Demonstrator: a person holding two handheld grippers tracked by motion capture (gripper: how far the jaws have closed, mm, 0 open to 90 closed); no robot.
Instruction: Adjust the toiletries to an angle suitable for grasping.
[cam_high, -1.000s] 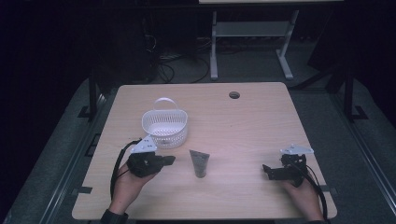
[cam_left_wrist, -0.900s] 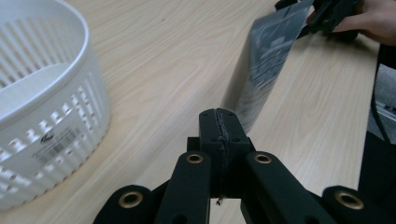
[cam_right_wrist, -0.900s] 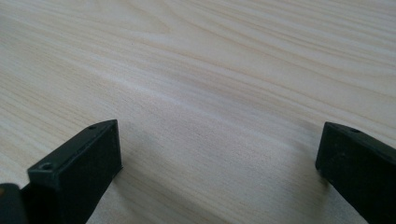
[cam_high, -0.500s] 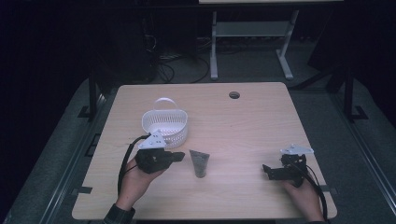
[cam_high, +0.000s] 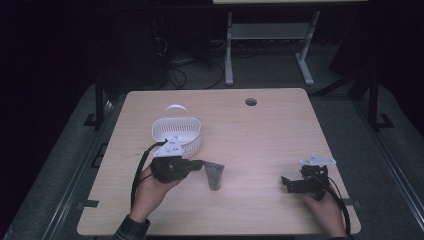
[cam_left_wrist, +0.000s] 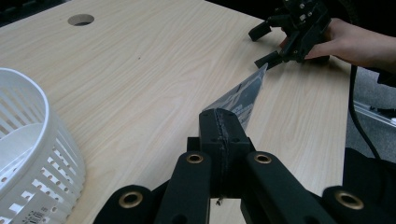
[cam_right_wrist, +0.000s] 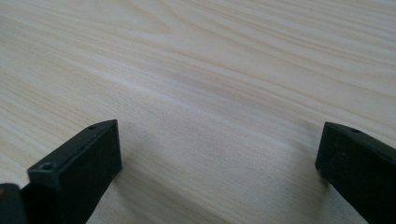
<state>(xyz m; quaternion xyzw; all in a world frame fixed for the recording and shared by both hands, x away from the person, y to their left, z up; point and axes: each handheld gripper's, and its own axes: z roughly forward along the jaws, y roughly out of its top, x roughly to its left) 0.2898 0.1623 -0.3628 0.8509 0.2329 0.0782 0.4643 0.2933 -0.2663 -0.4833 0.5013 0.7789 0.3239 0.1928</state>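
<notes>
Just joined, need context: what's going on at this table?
A person works two handheld grippers at a wooden table. The left gripper is shut on one end of a dark grey tube, right beside the white basket. The right gripper rests apart with its jaws open on nothing.

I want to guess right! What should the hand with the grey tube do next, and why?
Probably lift the grey tube a bit and carry it toward the white basket. The left gripper is shut on the tube's end, and the basket stands just beside it. The right gripper rests open, apart.
</notes>
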